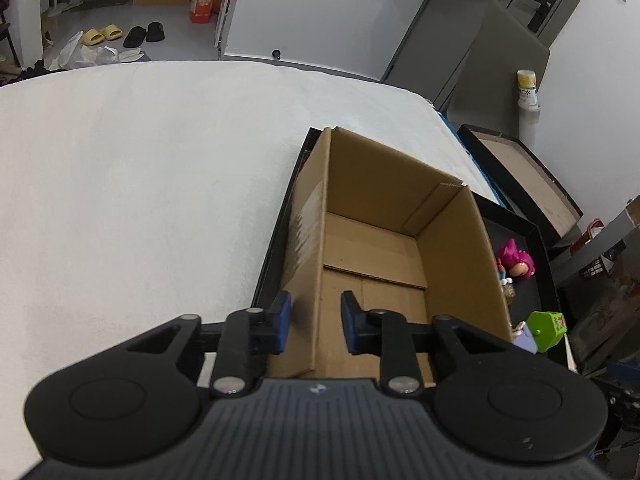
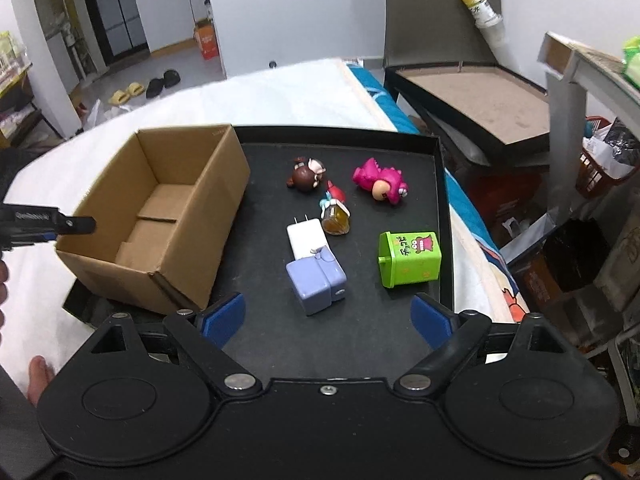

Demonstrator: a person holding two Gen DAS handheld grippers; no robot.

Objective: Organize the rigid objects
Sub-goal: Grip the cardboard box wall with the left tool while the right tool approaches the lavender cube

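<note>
An open, empty cardboard box (image 2: 160,200) stands on the left part of a black tray (image 2: 360,340). My left gripper (image 1: 315,324) straddles the box's (image 1: 372,248) near left wall with narrow jaws; a gap shows on each side of the wall. On the tray lie a purple block toy (image 2: 316,280), a white charger plug (image 2: 306,238), a green bin toy (image 2: 410,258), a pink dinosaur figure (image 2: 380,180), a brown figure (image 2: 306,176) and a small amber bottle (image 2: 336,218). My right gripper (image 2: 328,318) stands open above the tray's near side, just short of the purple toy, holding nothing.
The tray rests on a white padded surface (image 1: 140,180). Beyond it at the right lies a second black tray with a brown inside (image 2: 472,100). A shelf (image 2: 592,72) and a red basket (image 2: 600,176) crowd the right side. A person's finger (image 2: 38,372) shows at lower left.
</note>
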